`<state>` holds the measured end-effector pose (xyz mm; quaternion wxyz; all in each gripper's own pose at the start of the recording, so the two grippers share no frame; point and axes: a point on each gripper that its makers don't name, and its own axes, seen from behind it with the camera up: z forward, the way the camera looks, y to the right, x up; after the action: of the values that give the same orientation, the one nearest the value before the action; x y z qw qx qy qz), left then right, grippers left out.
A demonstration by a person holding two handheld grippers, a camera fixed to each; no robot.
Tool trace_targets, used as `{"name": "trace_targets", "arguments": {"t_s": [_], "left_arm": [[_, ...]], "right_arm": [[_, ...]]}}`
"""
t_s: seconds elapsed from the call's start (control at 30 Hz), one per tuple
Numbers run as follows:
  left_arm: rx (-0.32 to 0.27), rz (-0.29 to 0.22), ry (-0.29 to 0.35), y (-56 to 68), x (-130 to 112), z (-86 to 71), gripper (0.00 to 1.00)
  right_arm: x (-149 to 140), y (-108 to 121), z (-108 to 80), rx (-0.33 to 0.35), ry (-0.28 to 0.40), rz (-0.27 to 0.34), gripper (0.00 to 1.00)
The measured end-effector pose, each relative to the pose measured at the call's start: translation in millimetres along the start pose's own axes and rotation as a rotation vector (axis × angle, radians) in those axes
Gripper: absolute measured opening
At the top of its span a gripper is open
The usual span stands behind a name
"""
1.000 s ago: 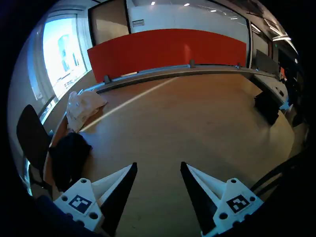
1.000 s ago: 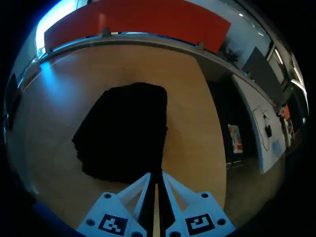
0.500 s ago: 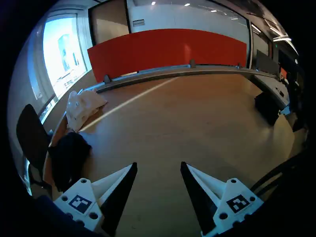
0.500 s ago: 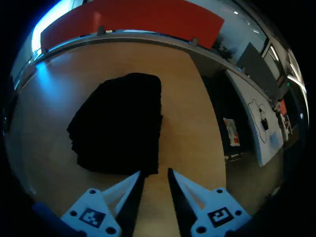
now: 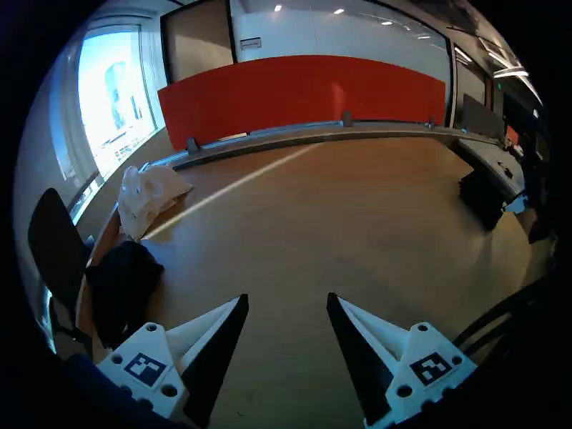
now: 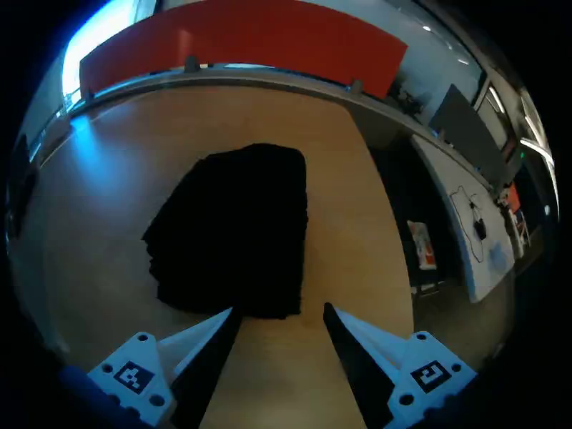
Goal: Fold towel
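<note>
A black folded towel (image 6: 236, 232) lies flat on the wooden table (image 6: 107, 214) in the right gripper view. My right gripper (image 6: 280, 318) hovers just in front of its near edge, open, with nothing between its fingers. In the left gripper view my left gripper (image 5: 284, 306) stands open over bare wood, holding nothing. The same black towel (image 5: 485, 196) appears far off at the table's right edge in that view.
A crumpled white cloth (image 5: 146, 196) and a dark cloth heap (image 5: 121, 286) lie at the table's left side. A dark chair (image 5: 53, 250) stands beyond them. A red partition (image 5: 300, 89) runs along the table's far edge. The floor drops away right of the table (image 6: 436, 250).
My right gripper went from shut at the towel's near edge to open, and it has drawn back slightly from the towel. The left gripper has stayed still.
</note>
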<state>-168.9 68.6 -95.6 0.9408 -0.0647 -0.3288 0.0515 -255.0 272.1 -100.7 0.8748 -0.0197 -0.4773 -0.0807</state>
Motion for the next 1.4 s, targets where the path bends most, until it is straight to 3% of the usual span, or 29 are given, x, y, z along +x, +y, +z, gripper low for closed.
{"name": "trace_targets", "arguments": {"t_s": [0.5, 1.2, 1.4], "left_arm": [[-0.007, -0.012, 0.024, -3.5, 8, 0.1, 0.81], [-0.001, -0.019, 0.08, -8.3, 34, 3.7, 0.81], [0.004, -0.019, 0.102, -11.1, 43, 4.6, 0.81]], "right_arm": [[48, -47, -34.5, 0.041, 0.175, 0.014, 0.88], [161, -121, -97.0, 0.148, 0.536, 0.116, 0.88], [192, -137, -119.0, 0.157, 0.641, 0.144, 0.95]]}}
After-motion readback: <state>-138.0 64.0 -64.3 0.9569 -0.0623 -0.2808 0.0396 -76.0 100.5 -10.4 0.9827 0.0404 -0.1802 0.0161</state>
